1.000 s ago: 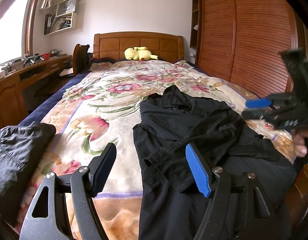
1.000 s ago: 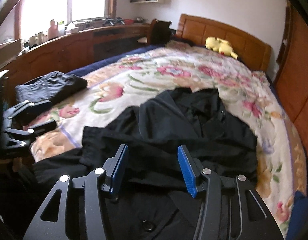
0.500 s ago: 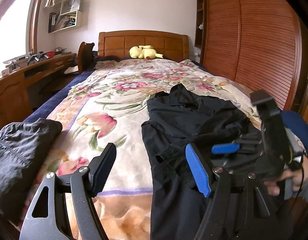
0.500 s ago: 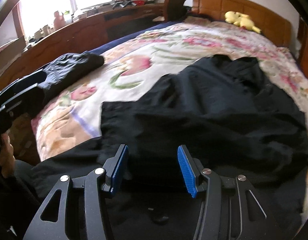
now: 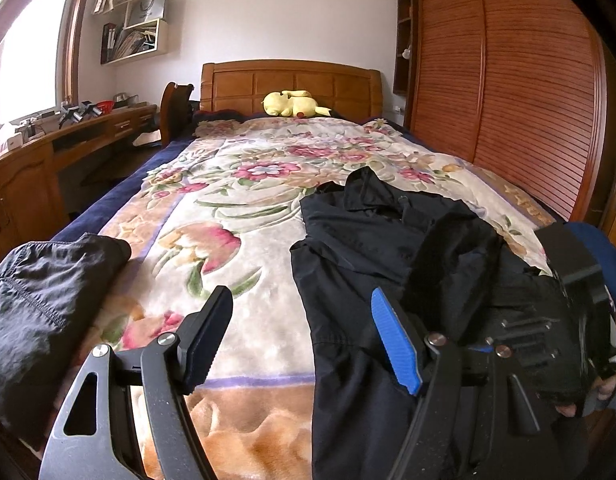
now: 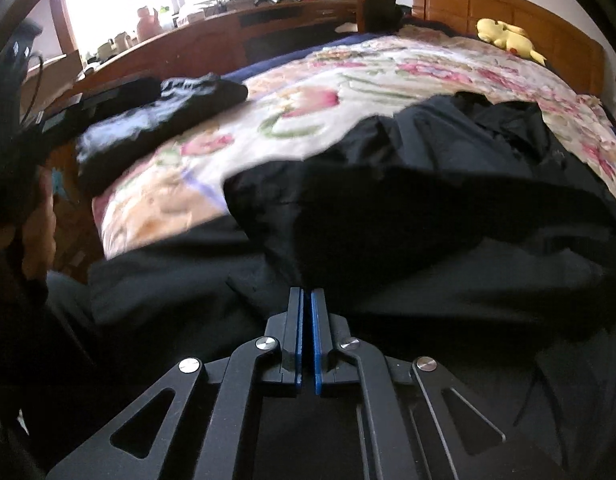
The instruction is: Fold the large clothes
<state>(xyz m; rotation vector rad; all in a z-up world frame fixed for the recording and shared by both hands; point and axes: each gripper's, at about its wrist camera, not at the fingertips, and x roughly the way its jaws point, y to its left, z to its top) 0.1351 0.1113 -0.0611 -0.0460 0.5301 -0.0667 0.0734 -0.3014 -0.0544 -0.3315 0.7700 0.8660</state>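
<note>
A large black jacket (image 5: 372, 240) lies spread on the near right part of your floral bed (image 5: 243, 216). Your right gripper (image 6: 306, 312) has its jaws together, seemingly pinching a fold of the jacket's near fabric. Your left gripper (image 5: 299, 332) hovers with jaws apart, empty. The cloth looks soft, limp and light; take hems or shoulder seams, since loose folds will sag.
</note>
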